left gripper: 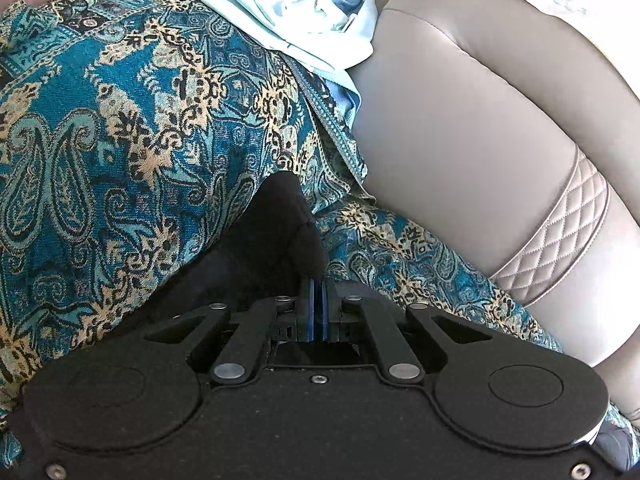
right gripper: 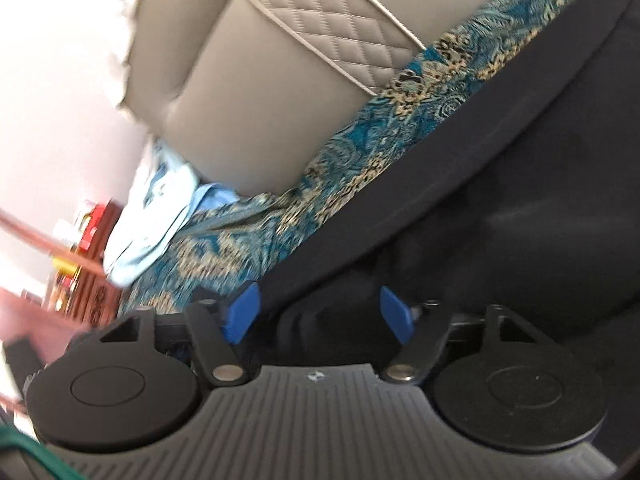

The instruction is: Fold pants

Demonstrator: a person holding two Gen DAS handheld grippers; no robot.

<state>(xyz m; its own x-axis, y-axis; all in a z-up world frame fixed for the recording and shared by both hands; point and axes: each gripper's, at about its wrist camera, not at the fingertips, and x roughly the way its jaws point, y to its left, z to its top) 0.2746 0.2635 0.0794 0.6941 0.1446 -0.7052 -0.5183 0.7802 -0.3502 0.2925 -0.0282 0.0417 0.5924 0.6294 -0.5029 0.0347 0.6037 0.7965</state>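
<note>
We have the pants (left gripper: 280, 236) pinched in the left gripper (left gripper: 319, 288) — its jaws are pressed together on a bunched peak of the black cloth, which rises toward 12 o'clock from the fingertips. We judge that the pinch is there to lift and carry one end of the pants over for a fold.

The right gripper (right gripper: 320, 312) has its jaws standing fairly wide, with the dark cloth lying between the blue pads (right gripper: 242, 312) but not visibly pressed by them; it looks poised to take a second hold so the fold can be drawn straight. In that view, the pants (right gripper: 500, 208) spread from the jaws toward 2 o'clock, with a flat, straight band along the upper edge — perhaps a waistband or hem; we cannot tell which.

The pants are matte, soft and limp, with a faint quilted seam near the peak. They lie on a throw (left gripper: 120, 120) of woven teal and tan paisley, draped over a sofa (left gripper: 480, 120) of smooth grey leather-like hide with a diamond-stitched strip. At 12 o'clock in the left view, pale blue clothes (left gripper: 304, 8) lie crumpled.
</note>
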